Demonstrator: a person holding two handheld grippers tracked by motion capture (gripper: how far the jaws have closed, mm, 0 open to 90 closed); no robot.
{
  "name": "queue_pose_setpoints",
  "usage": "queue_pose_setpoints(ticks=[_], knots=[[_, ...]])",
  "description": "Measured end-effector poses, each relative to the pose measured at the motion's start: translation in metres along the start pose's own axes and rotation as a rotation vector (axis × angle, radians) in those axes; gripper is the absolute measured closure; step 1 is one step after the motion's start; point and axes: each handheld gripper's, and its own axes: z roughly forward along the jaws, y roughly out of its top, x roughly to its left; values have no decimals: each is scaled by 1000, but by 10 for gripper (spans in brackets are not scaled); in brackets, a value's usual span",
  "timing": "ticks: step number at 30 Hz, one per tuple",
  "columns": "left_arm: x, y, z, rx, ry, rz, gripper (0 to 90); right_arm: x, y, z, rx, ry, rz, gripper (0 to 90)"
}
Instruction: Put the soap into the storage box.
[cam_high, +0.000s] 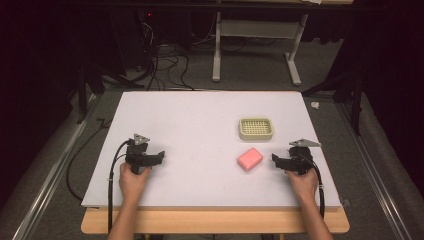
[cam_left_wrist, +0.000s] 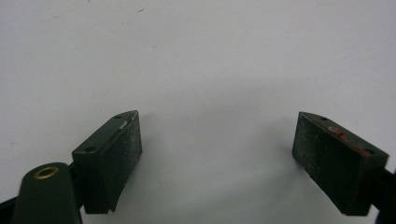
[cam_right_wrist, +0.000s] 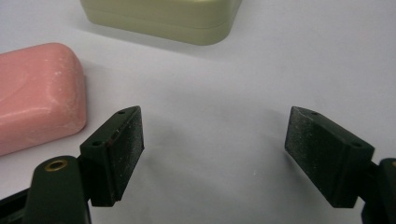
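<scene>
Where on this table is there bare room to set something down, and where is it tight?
The white table is bare across its left and middle, from the left gripper to the far edge. The near strip between the two hands is free too. It is tight at the right: pink soap, soap dish behind it, and the open right gripper sit close together.

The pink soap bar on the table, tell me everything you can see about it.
The pink rounded rectangular soap bar looks solid and matte, with softly rounded corners and faint whitish scuffs on its top, seen in the right gripper view. It lies flat on the white table top, turned slightly askew to the table's edges. It sits just on the person's side of the pale green slotted soap dish, apart from it. The open right tool is beside it, not touching. Nothing rests on it.
</scene>
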Motion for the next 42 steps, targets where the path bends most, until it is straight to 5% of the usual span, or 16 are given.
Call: queue_pose_setpoints(ticks=[11,22,42], knots=[[0,0,0,0,1,0,162,10,-1,-14,-39,51,-11,170],[0,0,0,0,2,1,162,37,5,-30,-100,136,-70,160],[0,0,0,0,3,2,162,77,16,-16,-78,186,-177,139]])
